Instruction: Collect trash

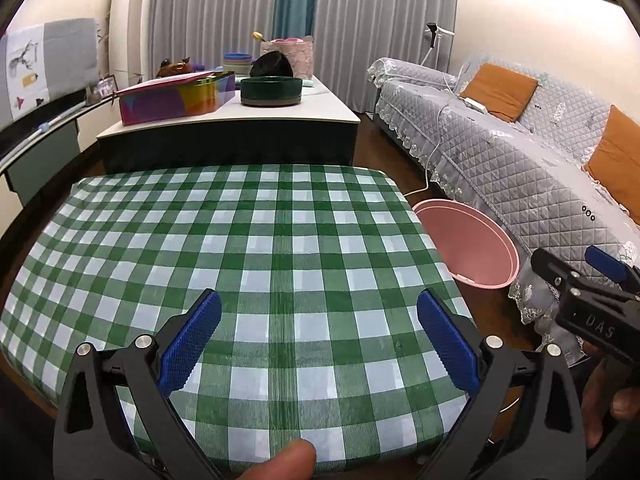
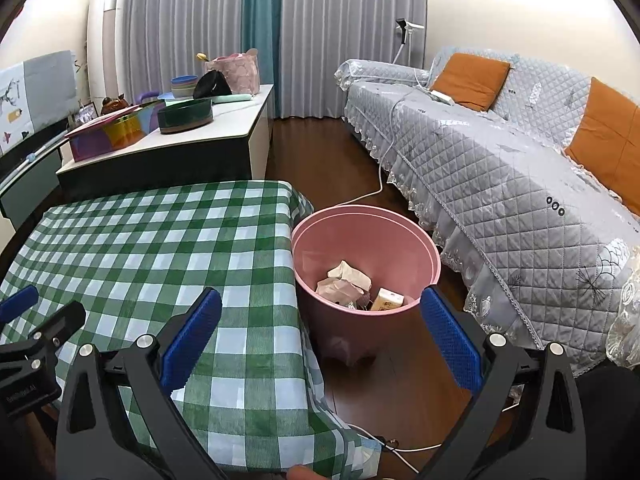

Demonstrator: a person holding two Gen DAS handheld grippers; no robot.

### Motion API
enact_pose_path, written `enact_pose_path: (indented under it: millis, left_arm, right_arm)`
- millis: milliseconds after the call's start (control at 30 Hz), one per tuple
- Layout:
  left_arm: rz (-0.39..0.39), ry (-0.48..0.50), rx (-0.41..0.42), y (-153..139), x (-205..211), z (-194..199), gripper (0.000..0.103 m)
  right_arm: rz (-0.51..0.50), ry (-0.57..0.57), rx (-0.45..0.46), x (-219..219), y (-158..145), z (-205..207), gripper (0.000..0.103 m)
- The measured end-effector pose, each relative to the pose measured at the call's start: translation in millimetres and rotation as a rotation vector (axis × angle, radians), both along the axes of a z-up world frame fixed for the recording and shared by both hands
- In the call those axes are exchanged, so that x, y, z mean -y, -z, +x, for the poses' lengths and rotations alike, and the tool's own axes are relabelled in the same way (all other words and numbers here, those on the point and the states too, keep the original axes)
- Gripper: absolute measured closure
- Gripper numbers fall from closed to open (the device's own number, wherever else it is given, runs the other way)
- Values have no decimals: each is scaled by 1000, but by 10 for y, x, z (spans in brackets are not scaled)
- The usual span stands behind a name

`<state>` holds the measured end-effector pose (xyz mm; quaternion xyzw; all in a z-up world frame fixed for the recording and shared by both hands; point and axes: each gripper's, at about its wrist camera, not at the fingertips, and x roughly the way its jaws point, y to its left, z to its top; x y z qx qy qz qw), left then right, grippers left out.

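Pink plastic bin (image 2: 366, 256), round and open-topped, standing on dark wood floor (image 2: 320, 152) just beside the right edge of the table; its rim also shows in the left wrist view. Contents: crumpled paper trash (image 2: 346, 280), pale and heaped at the bottom, and one small yellow-and-white carton (image 2: 390, 300) lying beside it toward the near wall. Green-and-white checked tablecloth (image 1: 260, 264), covering the table top and hanging over its right side next to the bin. Left gripper (image 1: 319, 334), black frame with blue ribbed pads, jaws spread wide and holding nothing, poised over the near part of the cloth; a fingertip of the holding hand (image 1: 280, 462) shows at the bottom edge. Right gripper (image 2: 321, 336), same make, jaws likewise spread and empty, spanning the table's right edge and the near wall of the bin. Grey quilted sofa cover (image 2: 500, 160) with lace trim, on the far side of the bin from the table, bearing orange cushions (image 2: 470, 80). White cable (image 2: 380, 176), trailing from the sofa down across the floor behind the bin. Low cabinet (image 2: 180, 152) with pale top, beyond the table, carrying a dark green round dish (image 2: 184, 116) and a multicoloured box (image 2: 108, 136). Grey pleated curtains (image 2: 192, 20) with a teal panel, along the back wall.
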<state>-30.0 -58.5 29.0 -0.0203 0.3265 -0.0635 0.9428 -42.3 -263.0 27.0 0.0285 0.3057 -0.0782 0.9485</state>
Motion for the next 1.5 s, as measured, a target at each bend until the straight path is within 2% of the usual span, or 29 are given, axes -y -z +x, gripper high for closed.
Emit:
enact_pose_path:
  millis: [1500]
  left_arm:
    - [-8,16,12,-24,10,12,8]
  right_arm:
    - [-2,0,-5,24,30,1,5]
